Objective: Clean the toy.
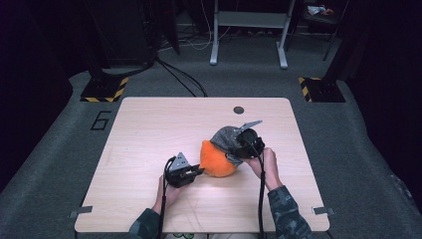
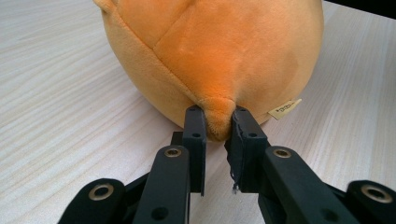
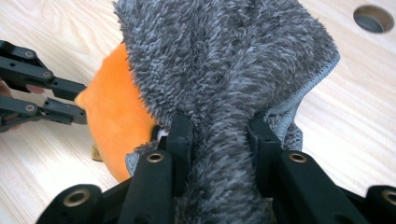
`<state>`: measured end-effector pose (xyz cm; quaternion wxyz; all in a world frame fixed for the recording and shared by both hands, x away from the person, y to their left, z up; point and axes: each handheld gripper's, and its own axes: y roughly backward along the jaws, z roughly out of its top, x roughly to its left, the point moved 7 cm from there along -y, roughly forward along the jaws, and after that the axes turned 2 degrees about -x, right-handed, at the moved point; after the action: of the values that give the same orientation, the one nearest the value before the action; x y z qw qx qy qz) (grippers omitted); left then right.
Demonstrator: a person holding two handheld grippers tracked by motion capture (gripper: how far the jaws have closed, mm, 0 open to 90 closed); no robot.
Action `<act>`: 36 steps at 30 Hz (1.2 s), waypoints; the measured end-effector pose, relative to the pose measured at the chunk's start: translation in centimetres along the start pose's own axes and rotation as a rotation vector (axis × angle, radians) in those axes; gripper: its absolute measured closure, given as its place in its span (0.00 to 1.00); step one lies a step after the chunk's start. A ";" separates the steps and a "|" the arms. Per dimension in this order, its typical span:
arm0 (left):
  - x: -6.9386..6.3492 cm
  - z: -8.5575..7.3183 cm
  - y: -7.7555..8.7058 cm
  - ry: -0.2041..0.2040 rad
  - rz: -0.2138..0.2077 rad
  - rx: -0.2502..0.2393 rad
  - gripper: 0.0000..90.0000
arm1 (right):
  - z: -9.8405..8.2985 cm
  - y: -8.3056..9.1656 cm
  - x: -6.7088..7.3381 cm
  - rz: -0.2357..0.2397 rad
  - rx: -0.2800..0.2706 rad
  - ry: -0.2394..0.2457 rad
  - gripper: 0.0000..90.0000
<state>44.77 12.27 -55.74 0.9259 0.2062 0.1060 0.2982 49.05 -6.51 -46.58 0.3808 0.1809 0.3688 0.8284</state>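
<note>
An orange plush toy (image 1: 217, 160) rests on the wooden table (image 1: 149, 129), its right side draped with a fluffy grey cloth (image 1: 225, 136). My left gripper (image 1: 200, 171) sits at the toy's left side, shut on a small nub of orange plush (image 2: 215, 116). My right gripper (image 1: 237, 148) is over the toy's right side, shut on a bunched fold of the grey cloth (image 3: 219, 140). In the right gripper view the orange toy (image 3: 116, 126) peeks out under the cloth, and the left gripper (image 3: 77, 105) pinches its far tip.
A round dark hole (image 1: 239, 110) lies in the tabletop behind the toy. Beyond the table stand a white frame (image 1: 249, 30) and yellow-black striped floor plates (image 1: 104, 89). Bare wood stretches left of the toy and behind it.
</note>
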 end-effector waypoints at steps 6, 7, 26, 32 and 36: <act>0.0 0.0 0.0 -0.001 0.000 0.000 0.87 | -1.3 0.1 -1.3 -0.012 0.001 -0.044 0.75; 0.0 0.0 0.0 -0.001 0.000 -0.001 0.87 | -1.5 0.1 -1.4 -0.010 0.000 -0.057 0.75; -0.1 0.2 0.0 -0.017 0.012 -0.031 0.87 | -4.2 0.6 -3.6 -0.094 0.001 -0.115 0.75; -0.1 0.5 0.1 -0.032 0.013 -0.045 0.86 | -2.1 1.8 -0.9 -0.076 -0.073 -0.042 0.75; -0.1 0.6 0.1 -0.030 0.016 -0.046 0.85 | -1.6 0.8 1.0 -0.051 -0.048 0.006 0.75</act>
<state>44.83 12.09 -55.12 0.9296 0.1900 0.0837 0.3047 47.07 -6.92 -47.01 0.4048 0.1598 0.3546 0.8276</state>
